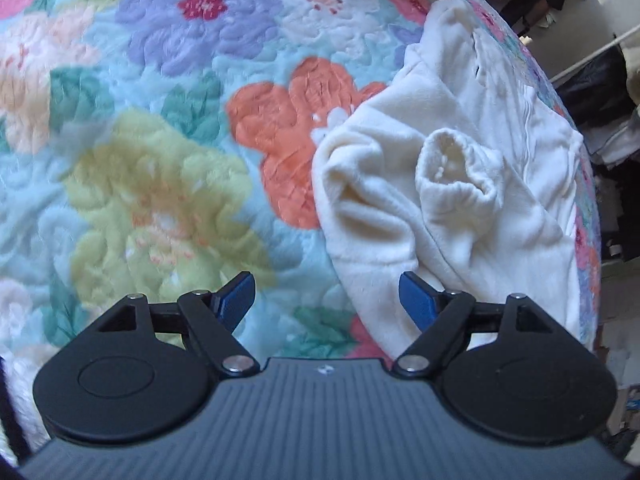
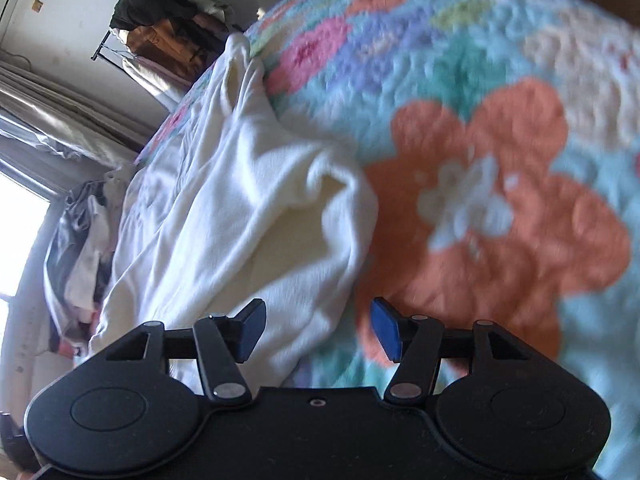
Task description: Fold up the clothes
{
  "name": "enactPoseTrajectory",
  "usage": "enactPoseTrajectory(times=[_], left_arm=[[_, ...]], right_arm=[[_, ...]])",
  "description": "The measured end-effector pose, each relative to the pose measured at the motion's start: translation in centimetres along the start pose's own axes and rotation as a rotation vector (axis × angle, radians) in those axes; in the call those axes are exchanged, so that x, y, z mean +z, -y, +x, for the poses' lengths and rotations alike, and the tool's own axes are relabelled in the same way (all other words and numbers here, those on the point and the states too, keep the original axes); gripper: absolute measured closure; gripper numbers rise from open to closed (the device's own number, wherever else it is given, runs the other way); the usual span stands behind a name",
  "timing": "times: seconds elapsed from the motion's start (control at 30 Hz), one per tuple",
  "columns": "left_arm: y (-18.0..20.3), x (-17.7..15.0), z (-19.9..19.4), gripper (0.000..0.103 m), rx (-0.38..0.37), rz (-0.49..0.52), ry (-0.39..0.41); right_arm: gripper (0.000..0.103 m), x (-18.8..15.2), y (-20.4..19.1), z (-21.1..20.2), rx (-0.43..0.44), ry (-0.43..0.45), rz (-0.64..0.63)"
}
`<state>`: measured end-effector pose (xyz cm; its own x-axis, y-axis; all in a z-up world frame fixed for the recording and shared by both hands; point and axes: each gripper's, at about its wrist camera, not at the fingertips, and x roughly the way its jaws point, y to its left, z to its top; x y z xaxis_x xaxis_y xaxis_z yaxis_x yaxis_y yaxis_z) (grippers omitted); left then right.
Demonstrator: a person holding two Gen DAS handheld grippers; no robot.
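A cream fleece garment [image 1: 448, 184] lies crumpled on a floral quilt [image 1: 160, 128] near the bed's right edge, with a sleeve cuff [image 1: 456, 168] gaping open on top. My left gripper [image 1: 327, 300] is open and empty, hovering over the garment's near edge. In the right wrist view the same garment [image 2: 240, 208] lies to the left on the quilt [image 2: 500, 200]. My right gripper [image 2: 318, 330] is open and empty, with its left finger over the garment's edge and its right finger over an orange flower. That view is blurred.
The bed edge runs along the right in the left wrist view [image 1: 588, 240], with dark clutter and piled clothes [image 1: 592, 92] beyond it. In the right wrist view a clothes rack [image 2: 168, 20], curtains [image 2: 52, 120] and a bright window stand to the left.
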<state>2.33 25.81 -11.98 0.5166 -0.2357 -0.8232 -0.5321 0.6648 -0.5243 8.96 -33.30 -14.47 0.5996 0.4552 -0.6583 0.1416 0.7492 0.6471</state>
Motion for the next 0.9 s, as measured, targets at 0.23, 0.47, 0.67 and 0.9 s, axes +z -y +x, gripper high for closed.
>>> enactPoseTrajectory(times=[0.23, 0.47, 0.67, 0.9], left_arm=[[0.8, -1.0, 2.2, 0.017, -0.154, -0.109, 0.093], [1.6, -0.5, 2.8, 0.021, -0.212, -0.116, 0.115], [3.4, 1.0, 3.4, 0.030, -0.188, -0.057, 0.131], [4.9, 1.0, 6.4, 0.056, -0.059, 0.023, 0.127]], right_arm=[[0.033, -2.1, 0.0, 2.3, 0.208, -0.082, 0.002], [0.024, -1.7, -3.7, 5.5, 0.281, -0.126, -0.037], [0.024, 1.7, -8.4, 8.2, 0.314, -0.122, -0.107], [0.024, 1.9, -9.1, 9.1, 0.110, -0.132, -0.109]])
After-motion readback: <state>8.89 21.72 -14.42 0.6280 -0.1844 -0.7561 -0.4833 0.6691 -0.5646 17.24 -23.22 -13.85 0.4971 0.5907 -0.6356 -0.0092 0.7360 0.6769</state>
